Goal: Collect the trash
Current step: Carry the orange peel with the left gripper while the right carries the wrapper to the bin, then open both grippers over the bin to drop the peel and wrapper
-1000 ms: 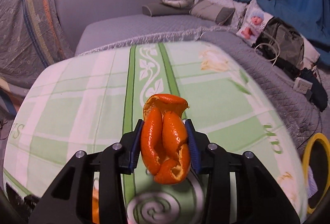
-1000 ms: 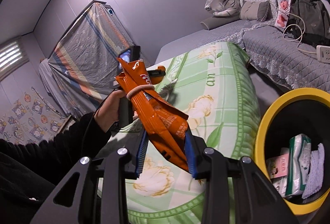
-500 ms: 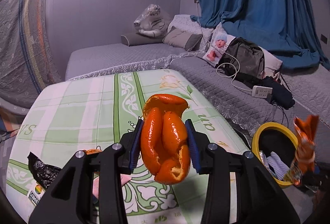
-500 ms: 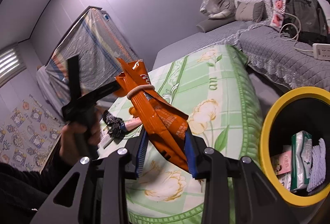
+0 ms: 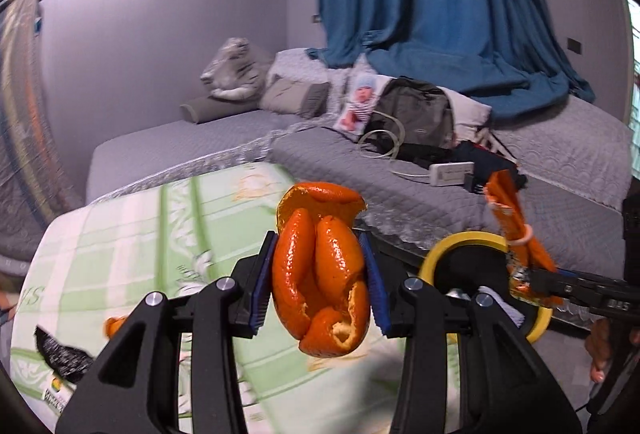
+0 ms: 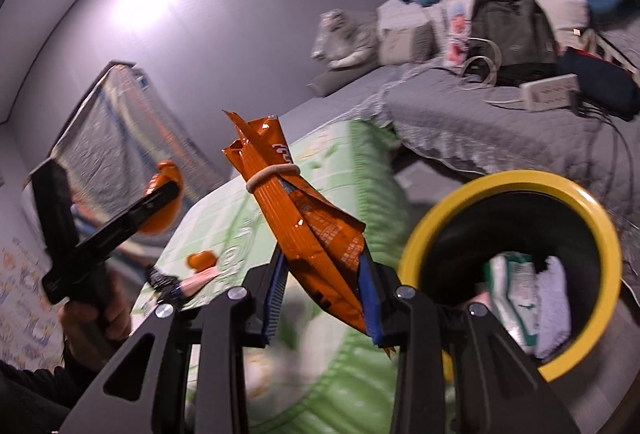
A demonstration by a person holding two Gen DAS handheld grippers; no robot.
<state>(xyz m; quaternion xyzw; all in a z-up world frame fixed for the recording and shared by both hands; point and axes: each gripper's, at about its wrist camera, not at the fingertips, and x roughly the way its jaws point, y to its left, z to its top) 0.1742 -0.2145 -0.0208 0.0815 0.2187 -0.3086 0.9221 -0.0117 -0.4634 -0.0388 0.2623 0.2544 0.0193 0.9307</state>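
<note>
While the left gripper point(image 5: 320, 286) pinches orange peel point(image 5: 320, 274) and the right gripper point(image 6: 324, 298) clamps a snack bag point(image 6: 304, 218), the bin point(image 6: 600, 234) at right holds some trash — scraps point(image 6: 180, 280) remain on the far table point(image 6: 340, 374).

Bin point(image 6: 508, 182) contents blurred; tablecloth point(image 6: 340, 374) pattern smeared

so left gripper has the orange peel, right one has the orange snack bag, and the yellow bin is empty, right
Not quite: the yellow bin is not empty. The right wrist view shows packets and a cloth inside. The left gripper does hold the orange peel, and the right gripper the orange snack bag.
</note>
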